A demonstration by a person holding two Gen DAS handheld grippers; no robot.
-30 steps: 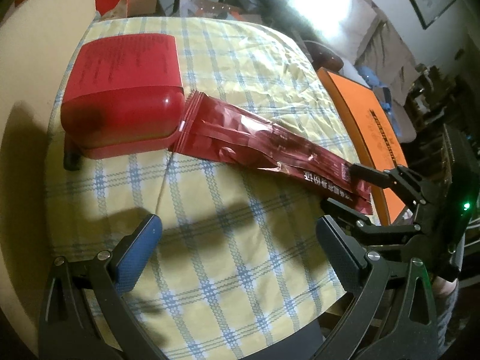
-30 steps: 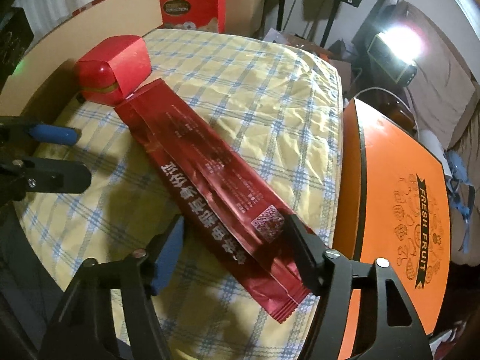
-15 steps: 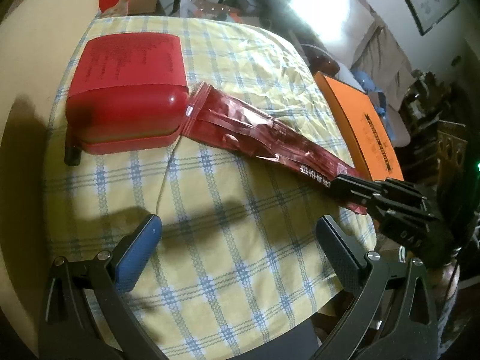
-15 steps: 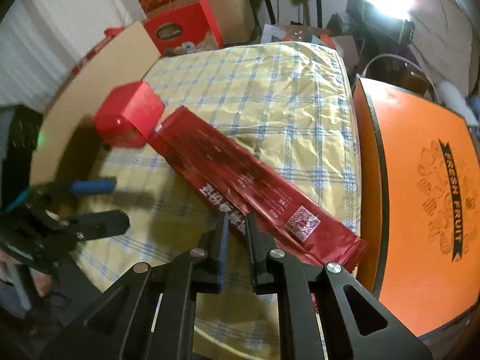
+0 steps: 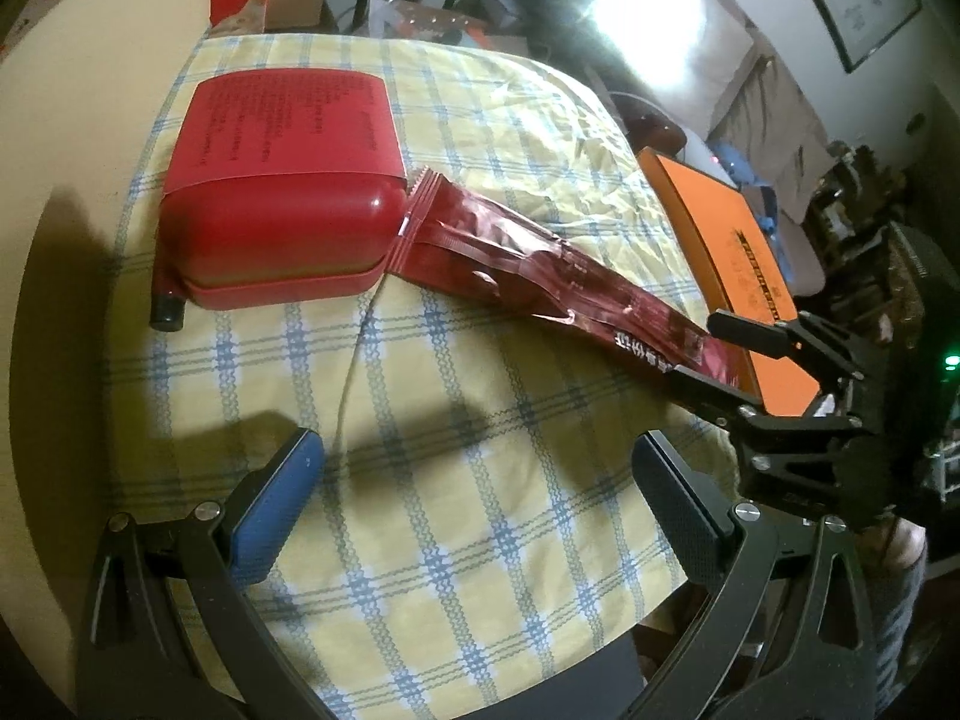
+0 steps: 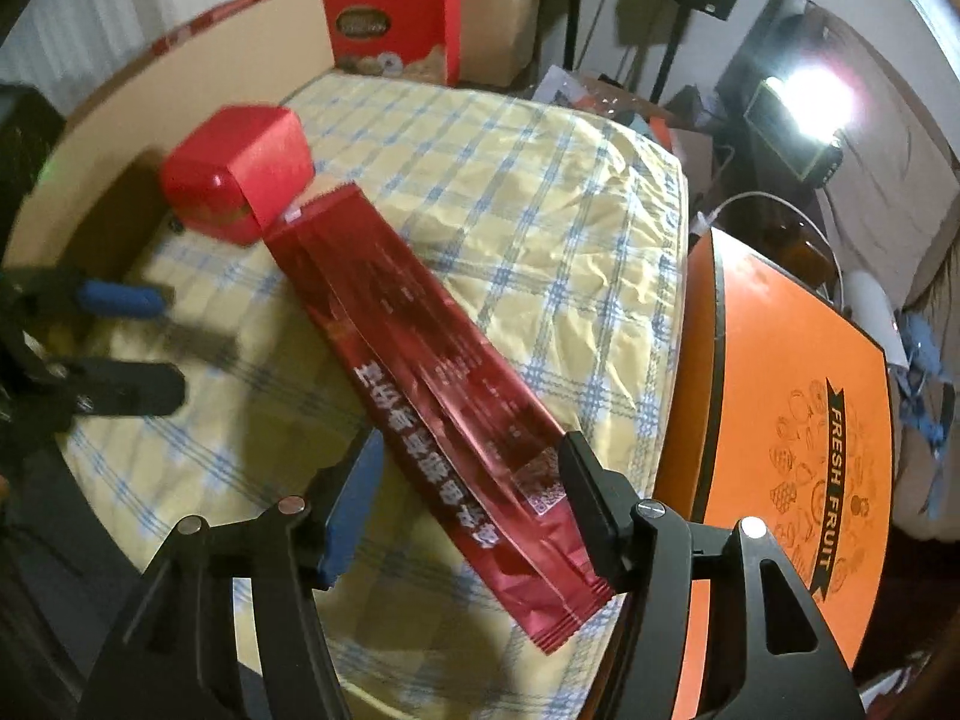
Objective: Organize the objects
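Observation:
A long dark red foil packet (image 6: 432,372) lies diagonally on the yellow checked tablecloth (image 6: 540,192). Its far end touches a red plastic box (image 6: 240,171). My right gripper (image 6: 474,495) is open, one finger on each side of the packet's near end. In the left wrist view the packet (image 5: 540,276) runs from the red box (image 5: 276,222) to the right gripper (image 5: 729,354), which is open around its end. My left gripper (image 5: 477,480) is open and empty over bare cloth in front of the box.
An orange "FRESH FRUIT" box (image 6: 798,438) sits right of the table, also in the left wrist view (image 5: 732,276). A cardboard wall (image 6: 150,120) borders the far left side. A red gift box (image 6: 393,30) and a bright lamp (image 6: 810,102) stand behind the table.
My right gripper was shut on the packet's edge half a second ago and has opened; its fingers now sit on both sides of the packet's end. The left gripper stayed open and shifted slightly.

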